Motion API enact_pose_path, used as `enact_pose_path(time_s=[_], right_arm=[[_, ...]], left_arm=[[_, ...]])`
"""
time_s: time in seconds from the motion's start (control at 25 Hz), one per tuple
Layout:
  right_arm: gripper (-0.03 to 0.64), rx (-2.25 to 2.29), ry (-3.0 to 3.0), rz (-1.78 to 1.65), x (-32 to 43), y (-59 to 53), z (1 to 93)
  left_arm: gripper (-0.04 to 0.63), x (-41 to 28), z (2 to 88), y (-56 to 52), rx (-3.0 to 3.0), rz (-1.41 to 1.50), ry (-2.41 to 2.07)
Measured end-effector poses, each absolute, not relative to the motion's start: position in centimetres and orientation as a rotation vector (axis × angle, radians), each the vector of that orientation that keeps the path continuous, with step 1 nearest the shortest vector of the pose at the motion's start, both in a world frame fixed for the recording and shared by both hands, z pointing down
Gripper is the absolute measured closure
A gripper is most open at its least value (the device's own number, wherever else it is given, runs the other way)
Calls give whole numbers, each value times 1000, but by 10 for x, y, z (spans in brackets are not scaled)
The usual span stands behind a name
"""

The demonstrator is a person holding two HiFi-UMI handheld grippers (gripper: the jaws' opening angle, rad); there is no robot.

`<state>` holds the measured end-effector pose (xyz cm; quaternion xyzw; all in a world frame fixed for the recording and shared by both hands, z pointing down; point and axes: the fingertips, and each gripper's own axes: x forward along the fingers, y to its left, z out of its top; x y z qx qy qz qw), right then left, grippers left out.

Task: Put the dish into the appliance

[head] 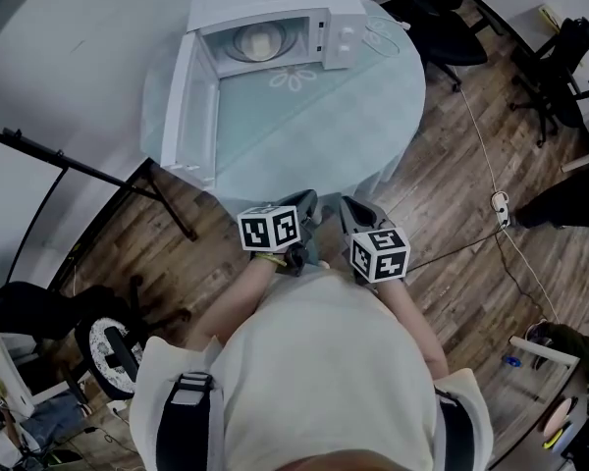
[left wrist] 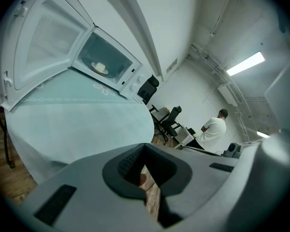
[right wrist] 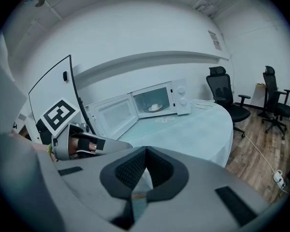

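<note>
Dish (head: 258, 42) inside open microwave (head: 260, 3); left gripper (head: 308, 202) and right gripper (head: 350, 207), jaws together, empty.

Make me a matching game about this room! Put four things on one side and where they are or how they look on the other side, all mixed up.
Things:
1. dish
2. microwave door
3. left gripper
4. office chair

Place or state:
A. swung wide open
B. standing on the wooden floor
C. inside the microwave
D. jaws shut, holding nothing

Pairs: 1-C, 2-A, 3-D, 4-B
</note>
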<state>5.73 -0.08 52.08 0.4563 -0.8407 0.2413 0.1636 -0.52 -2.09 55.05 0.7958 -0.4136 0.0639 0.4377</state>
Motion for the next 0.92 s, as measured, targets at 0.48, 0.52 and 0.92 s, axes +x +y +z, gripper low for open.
enact_pose_path(time_s=[0.48,0.52,0.92], right_arm=[[611,1301,-2395,673,60,2,520],[611,1303,-2395,672,61,1,519],[611,1320,-2391,674,65,-2,519]], left_arm=[[586,-4,552,-20,1971,155,-1034],[586,-4,551,-21,1972,154,-1033],[586,-2,552,-22,1968,149,-1029]])
